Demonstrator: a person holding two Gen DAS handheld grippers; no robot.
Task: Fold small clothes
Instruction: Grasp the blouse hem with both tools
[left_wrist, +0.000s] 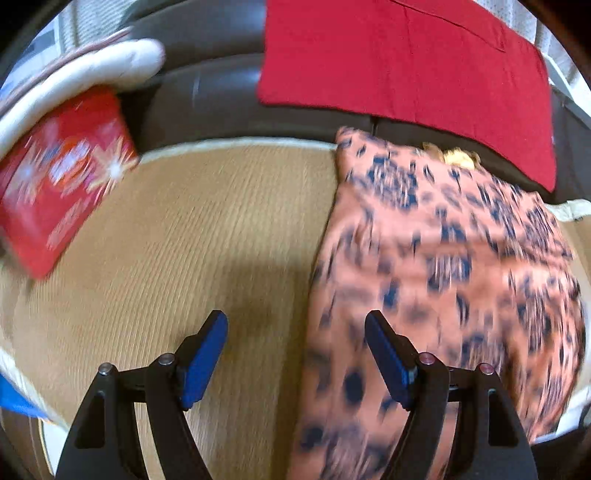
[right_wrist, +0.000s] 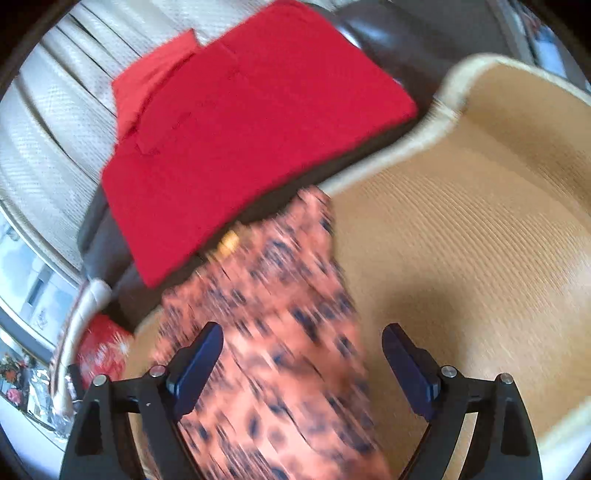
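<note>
An orange garment with a dark leopard print (left_wrist: 443, 266) lies flat on the wooden table (left_wrist: 207, 229), on its right half in the left wrist view. My left gripper (left_wrist: 295, 350) is open and empty above the garment's left edge; one finger is over bare wood, the other over the cloth. In the right wrist view the same garment (right_wrist: 280, 354) runs down the middle. My right gripper (right_wrist: 303, 362) is open and empty above it, its jaws straddling the cloth's right edge. Both views are blurred by motion.
A folded red cloth (left_wrist: 406, 59) lies on a dark sofa (left_wrist: 207, 92) behind the table; it also shows in the right wrist view (right_wrist: 240, 136). A red patterned cushion (left_wrist: 59, 177) and a white cushion (left_wrist: 92, 70) sit at the left. The table has a pale rim (right_wrist: 436, 122).
</note>
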